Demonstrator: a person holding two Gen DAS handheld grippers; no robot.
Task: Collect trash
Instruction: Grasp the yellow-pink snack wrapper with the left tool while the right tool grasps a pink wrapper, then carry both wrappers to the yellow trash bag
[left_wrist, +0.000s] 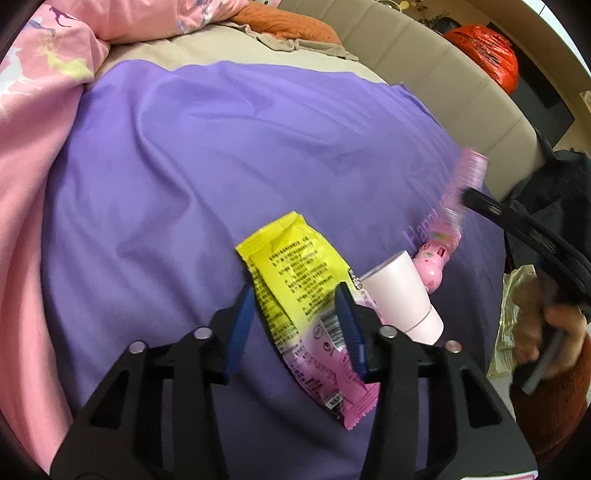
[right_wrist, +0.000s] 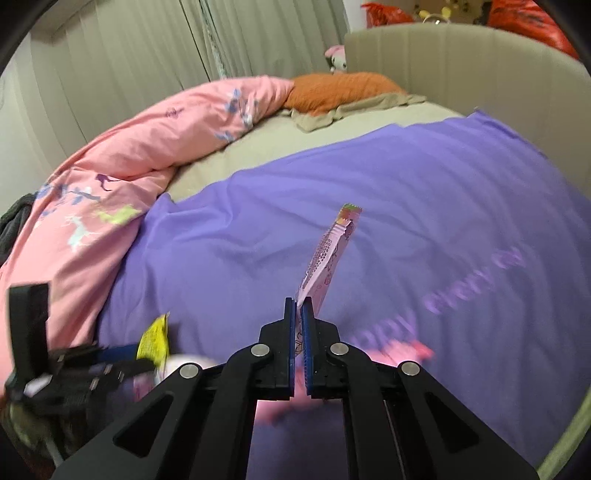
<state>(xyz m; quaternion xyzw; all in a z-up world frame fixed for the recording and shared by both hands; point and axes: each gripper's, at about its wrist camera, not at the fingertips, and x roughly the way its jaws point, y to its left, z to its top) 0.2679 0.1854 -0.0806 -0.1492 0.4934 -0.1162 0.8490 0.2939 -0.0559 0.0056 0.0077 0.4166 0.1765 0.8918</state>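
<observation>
Purple sheet: covers most of the bed, and all the trash sits on it, lower middle of the left wrist view.
Yellow wrapper: flat on the sheet, right between the left gripper fingers. Long axis runs from the yellow end up and left to the pink end down and right, close to the line the fingers point along.
Left gripper state: jaws about halfway apart, straddling the wrapper. The right blue pad looks to be at its edge, the left one stands clear, so I wouldn't call it gripped yet.
Key relation: the wrapper lies lengthwise in the gap, so the jaws would close across its short width. Left hand is clearly the nearer one.
Pink cup: on its side just right of the wrapper, mouth toward the upper left, close to the right finger, could get bumped.
Pink wrapper: pinched at its lower end in the right gripper, jaws narrow, shut on it. It sticks up and away from the tips, off the sheet.
Pink toy: behind the cup, probably not trash.
</observation>
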